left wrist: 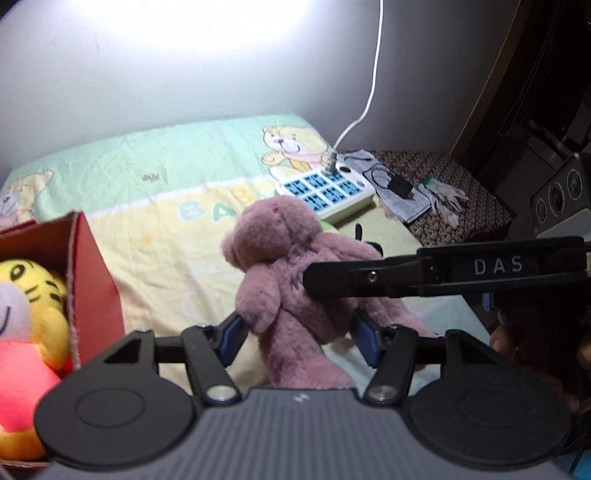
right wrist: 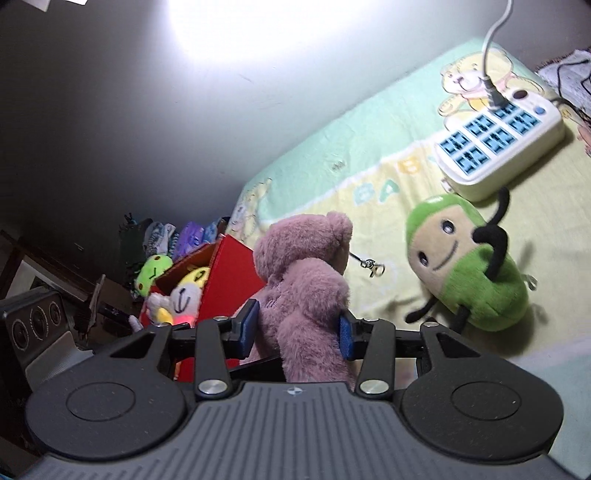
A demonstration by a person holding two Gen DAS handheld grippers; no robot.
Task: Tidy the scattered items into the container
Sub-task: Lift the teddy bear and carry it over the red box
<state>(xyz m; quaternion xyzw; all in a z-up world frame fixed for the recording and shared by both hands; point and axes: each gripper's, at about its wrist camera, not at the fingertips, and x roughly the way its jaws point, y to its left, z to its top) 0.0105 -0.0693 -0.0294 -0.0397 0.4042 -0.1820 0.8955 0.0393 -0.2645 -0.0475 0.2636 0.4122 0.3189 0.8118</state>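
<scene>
Here both tongs (left wrist: 299,332) (right wrist: 297,326) clamp the pink bear (left wrist: 291,280) — bare sheet (left wrist: 155,221) separates it from the red box (left wrist: 96,288).

The box (left wrist: 92,273) sits left of the bear (left wrist: 291,273) — the power strip (left wrist: 325,190) lies behind it.

Pink teddy bear (left wrist: 291,266), red box (left wrist: 94,280), green plush (right wrist: 469,258), bear-print sheet (left wrist: 155,173).

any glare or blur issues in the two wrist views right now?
Left wrist: a lamp blows out the wall at top centre; the pink teddy is soft but readable. Right wrist: the same hotspot at top, the left side falls into deep shadow, the green plush is slightly smeared, and fisheye bends the bedsheet edge.
</scene>
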